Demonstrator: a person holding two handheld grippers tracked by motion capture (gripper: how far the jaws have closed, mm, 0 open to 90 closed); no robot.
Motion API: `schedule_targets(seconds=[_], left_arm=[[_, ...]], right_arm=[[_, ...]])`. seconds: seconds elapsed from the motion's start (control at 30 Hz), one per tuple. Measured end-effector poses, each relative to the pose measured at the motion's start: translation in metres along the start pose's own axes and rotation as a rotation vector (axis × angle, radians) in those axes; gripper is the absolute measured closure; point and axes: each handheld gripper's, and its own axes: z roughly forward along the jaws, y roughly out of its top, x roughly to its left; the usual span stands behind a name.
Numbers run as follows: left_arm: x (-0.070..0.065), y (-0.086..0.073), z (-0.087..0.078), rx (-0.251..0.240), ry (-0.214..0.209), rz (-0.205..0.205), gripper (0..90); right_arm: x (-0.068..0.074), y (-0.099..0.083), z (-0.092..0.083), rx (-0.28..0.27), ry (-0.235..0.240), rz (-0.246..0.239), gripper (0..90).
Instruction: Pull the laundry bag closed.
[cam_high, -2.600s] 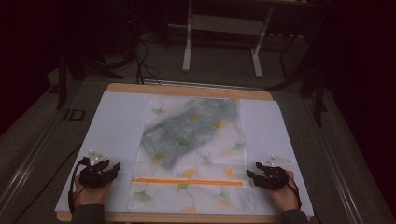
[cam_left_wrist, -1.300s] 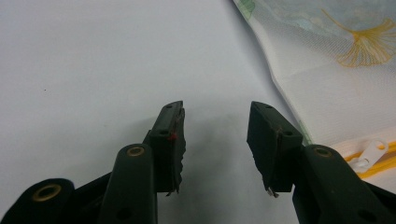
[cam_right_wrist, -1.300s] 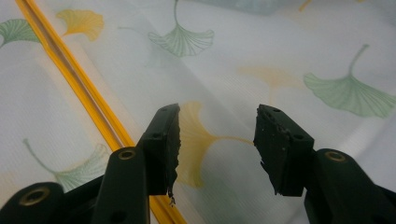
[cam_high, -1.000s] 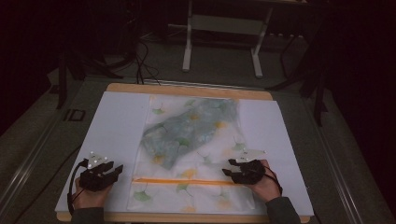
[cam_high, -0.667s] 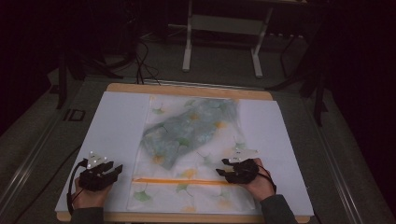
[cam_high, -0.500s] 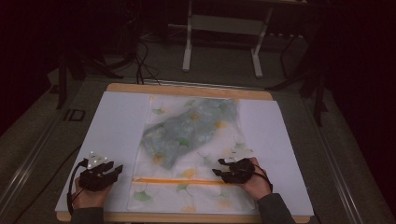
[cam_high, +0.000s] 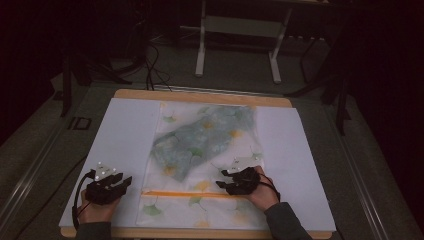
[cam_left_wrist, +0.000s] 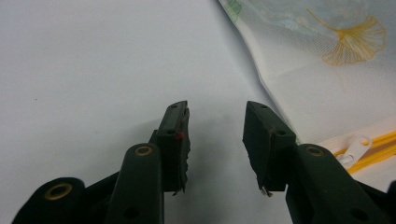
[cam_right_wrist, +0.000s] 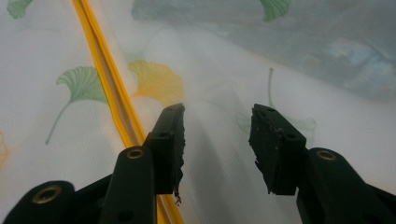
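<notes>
I see a white mesh laundry bag printed with ginkgo leaves lying flat on the worktop, its orange zipper running across near me. My right tongs hover over the bag just beyond the zipper, jaws apart. My left tongs sit just left of the bag's edge, jaws apart, empty.

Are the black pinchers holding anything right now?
No. The left gripper is open over the bare white table cover; the right gripper is open above the leaf-print mesh bag. Nothing sits between either pair of jaws.
</notes>
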Motion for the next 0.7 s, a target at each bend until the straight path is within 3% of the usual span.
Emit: schedule_targets(seconds=[0.7], left_arm=[[0.0,0.001,0.0,0.002,0.001,0.0,60.7]], right_arm=[[0.02,0.033,0.031,-0.005,0.072,-0.076,54.8]])
